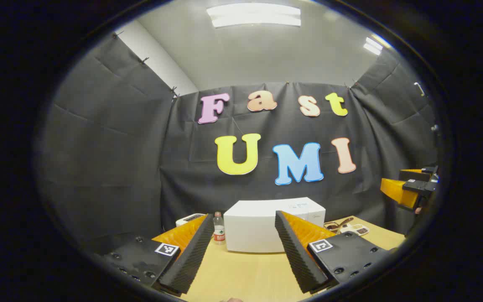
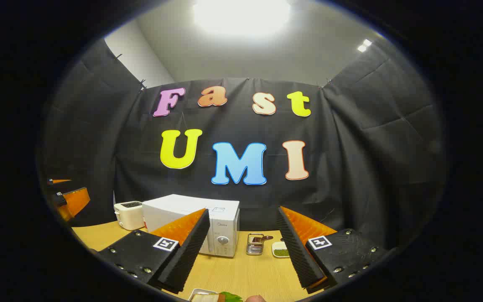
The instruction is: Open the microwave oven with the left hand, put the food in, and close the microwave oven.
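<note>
Left claw (image 1: 243, 251) hangs with its fingers spread wide and nothing between them, above my wooden surface (image 1: 245, 277); the right claw (image 2: 243, 251) is spread and empty too. I see the white microwave oven (image 1: 273, 224) shut, standing at the surface's back, and the food (image 2: 216, 297) lies just below the right claw.

Wooden table (image 2: 233, 272) with items set on it.
Microwave (image 2: 191, 222), toaster (image 2: 129, 214), water bottle (image 1: 219, 228), metal rack (image 2: 255, 244), small dish (image 2: 281, 250), food plate (image 2: 210, 296) are placed on it.
</note>
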